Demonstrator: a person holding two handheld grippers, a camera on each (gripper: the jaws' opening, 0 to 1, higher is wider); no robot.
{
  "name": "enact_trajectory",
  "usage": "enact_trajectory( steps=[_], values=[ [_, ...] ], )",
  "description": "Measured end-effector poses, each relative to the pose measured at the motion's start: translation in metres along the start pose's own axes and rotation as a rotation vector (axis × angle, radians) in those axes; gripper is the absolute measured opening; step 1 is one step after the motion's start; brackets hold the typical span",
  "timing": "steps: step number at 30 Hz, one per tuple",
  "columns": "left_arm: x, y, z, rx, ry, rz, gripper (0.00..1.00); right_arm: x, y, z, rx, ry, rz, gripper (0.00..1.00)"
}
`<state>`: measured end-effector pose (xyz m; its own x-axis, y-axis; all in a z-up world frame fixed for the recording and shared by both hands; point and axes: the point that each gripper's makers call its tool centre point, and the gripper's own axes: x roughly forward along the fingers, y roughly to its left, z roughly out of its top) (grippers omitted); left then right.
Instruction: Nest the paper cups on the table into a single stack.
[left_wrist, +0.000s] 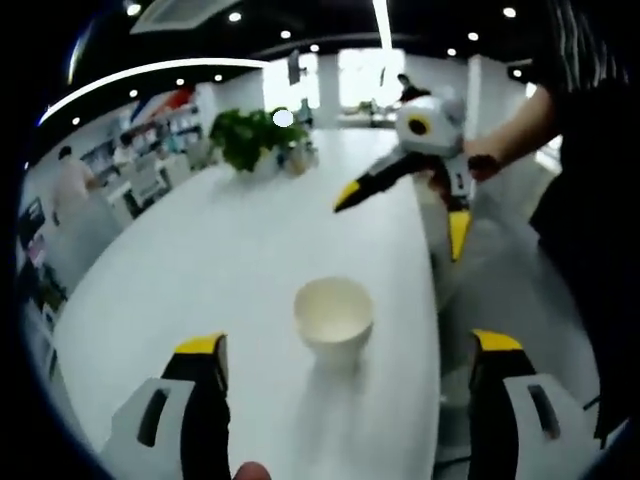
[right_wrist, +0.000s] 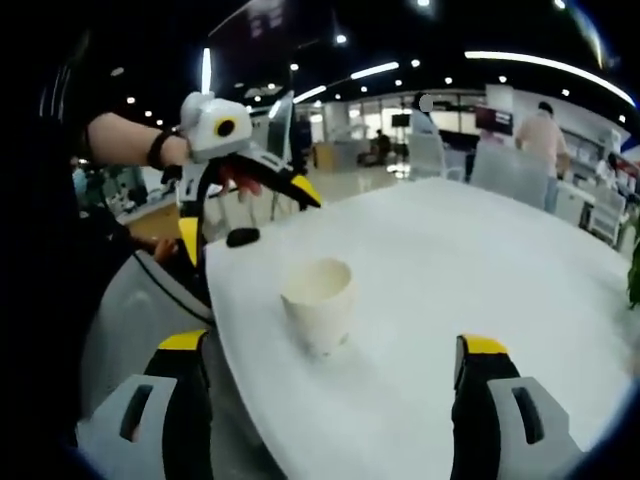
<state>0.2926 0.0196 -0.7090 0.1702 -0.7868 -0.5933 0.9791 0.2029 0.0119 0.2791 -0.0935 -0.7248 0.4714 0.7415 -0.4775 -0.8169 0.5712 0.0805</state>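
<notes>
A smooth, tapered paper cup (left_wrist: 334, 324) stands upright on the glossy white table (left_wrist: 230, 250).

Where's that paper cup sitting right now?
The paper cup stands upright on the white table, ahead of and between the left gripper's open jaws; in the right gripper view it stands near the table's edge.

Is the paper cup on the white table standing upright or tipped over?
Upright. The paper cup rests on its base on the table, round mouth facing up.

Bright ceiling lights (left_wrist: 235, 16) glare off white table (left_wrist: 250, 250) — soft blur, edges warped.
</notes>
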Motion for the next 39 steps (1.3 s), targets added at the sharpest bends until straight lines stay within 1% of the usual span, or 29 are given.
enact_trajectory(
  steps=[5,7,9,12,15,18,20,22,25,26,27,28,29,30,33,37,39],
  values=[
    [0.002,0.001,-0.007,-0.007,-0.003,0.013,1.0,0.006,0.004,0.002,-0.017,0.011,0.026,1.0],
    [0.005,0.001,-0.014,-0.024,0.015,0.012,1.0,0.009,0.005,-0.001,-0.059,0.038,0.036,1.0],
    [0.008,0.001,-0.017,-0.035,0.007,0.013,1.0,0.014,0.005,-0.005,-0.088,0.072,0.047,1.0],
    [0.012,0.002,-0.024,-0.026,0.018,0.018,0.97,0.023,0.004,-0.013,-0.166,0.124,0.069,0.97],
    [0.017,0.005,-0.028,-0.033,0.026,0.014,0.96,0.031,0.004,-0.018,-0.19,0.146,0.088,0.94],
    [0.022,0.007,-0.034,-0.051,0.04,0.007,0.96,0.04,0.007,-0.018,-0.201,0.144,0.119,0.93],
    [0.023,0.008,-0.035,-0.062,0.04,0.007,0.95,0.045,0.007,-0.024,-0.218,0.173,0.133,0.92],
    [0.025,0.01,-0.035,-0.073,0.032,0.008,0.93,0.051,0.007,-0.026,-0.243,0.18,0.148,0.91],
    [0.03,0.012,-0.034,-0.089,0.03,0.013,0.89,0.058,0.004,-0.03,-0.259,0.2,0.164,0.87],
    [0.033,0.014,-0.036,-0.097,0.036,0.021,0.89,0.06,0.003,-0.03,-0.262,0.207,0.162,0.86],
    [0.035,0.016,-0.04,-0.103,0.055,0.028,0.89,0.061,0.001,-0.03,-0.265,0.212,0.162,0.84],
    [0.037,0.016,-0.04,-0.111,0.052,0.027,0.88,0.062,0.0,-0.029,-0.272,0.212,0.164,0.82],
    [0.039,0.015,-0.036,-0.14,0.03,0.021,0.87,0.064,-0.003,-0.029,-0.281,0.214,0.168,0.8],
    [0.04,0.014,-0.034,-0.15,0.023,0.015,0.84,0.066,-0.005,-0.03,-0.285,0.218,0.171,0.78],
    [0.043,0.014,-0.032,-0.126,0.031,0.02,0.76,0.069,-0.008,-0.028,-0.29,0.231,0.19,0.73],
    [0.048,0.013,-0.033,-0.128,0.043,0.024,0.74,0.07,-0.008,-0.027,-0.303,0.241,0.209,0.66],
    [0.05,0.01,-0.034,-0.112,0.052,0.017,0.69,0.071,-0.004,-0.027,-0.314,0.239,0.233,0.6]
  ],
)
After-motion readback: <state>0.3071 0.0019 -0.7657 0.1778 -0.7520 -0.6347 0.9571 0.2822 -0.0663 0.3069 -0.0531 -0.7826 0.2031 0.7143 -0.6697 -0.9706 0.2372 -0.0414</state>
